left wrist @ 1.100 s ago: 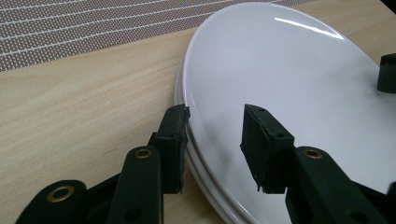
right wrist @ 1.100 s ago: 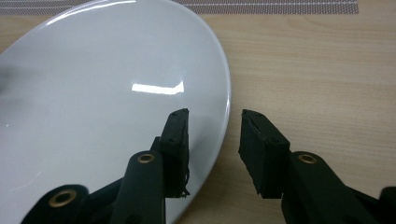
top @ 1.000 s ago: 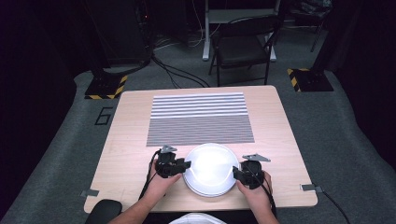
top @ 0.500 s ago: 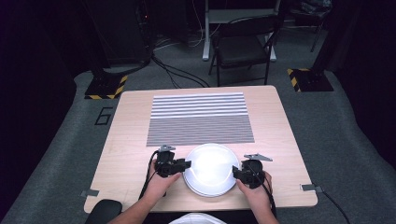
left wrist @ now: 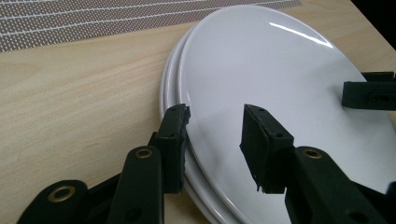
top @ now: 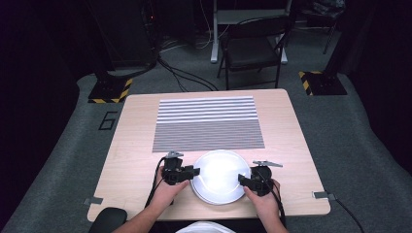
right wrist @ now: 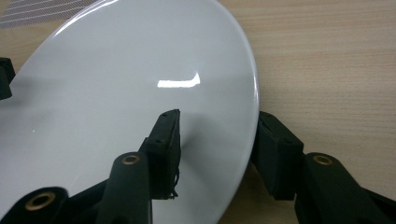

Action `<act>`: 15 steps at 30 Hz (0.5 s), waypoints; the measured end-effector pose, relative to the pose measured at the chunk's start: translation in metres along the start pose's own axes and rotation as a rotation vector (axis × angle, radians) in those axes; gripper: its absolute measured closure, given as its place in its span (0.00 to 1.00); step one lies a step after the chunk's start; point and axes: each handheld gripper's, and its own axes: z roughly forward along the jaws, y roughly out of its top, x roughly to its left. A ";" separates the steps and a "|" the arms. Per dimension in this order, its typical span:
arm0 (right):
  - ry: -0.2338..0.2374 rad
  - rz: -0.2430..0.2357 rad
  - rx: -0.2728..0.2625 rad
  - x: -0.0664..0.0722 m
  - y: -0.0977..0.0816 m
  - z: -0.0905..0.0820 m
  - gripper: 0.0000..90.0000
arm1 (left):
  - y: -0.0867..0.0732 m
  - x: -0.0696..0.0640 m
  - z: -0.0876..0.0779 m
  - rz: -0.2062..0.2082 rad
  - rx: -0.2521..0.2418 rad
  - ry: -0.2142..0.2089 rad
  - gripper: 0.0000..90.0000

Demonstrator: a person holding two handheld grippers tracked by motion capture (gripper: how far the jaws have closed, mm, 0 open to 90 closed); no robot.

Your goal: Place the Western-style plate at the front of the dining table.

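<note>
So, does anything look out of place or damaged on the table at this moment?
Only one small thing: the top plate sits shifted sideways on the lower plates, so their rims show as a crescent along one edge in the left gripper view. I see no chip, crack or spill.

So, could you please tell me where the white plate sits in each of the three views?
High view: the white plate lies at the table's near edge, between the two grippers.
Left gripper view: it fills the centre and right.
Right gripper view: it fills the left and centre.
Shared landmark: the striped mat, top left in both gripper views.
</note>
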 end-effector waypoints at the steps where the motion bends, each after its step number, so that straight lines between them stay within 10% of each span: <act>1: -0.004 -0.002 -0.004 0.000 0.000 0.000 0.60 | 0.000 -0.001 0.001 -0.001 -0.004 0.003 0.67; 15: -0.041 0.048 -0.056 -0.017 0.016 -0.011 0.60 | 0.004 -0.012 0.023 -0.014 0.019 -0.040 0.68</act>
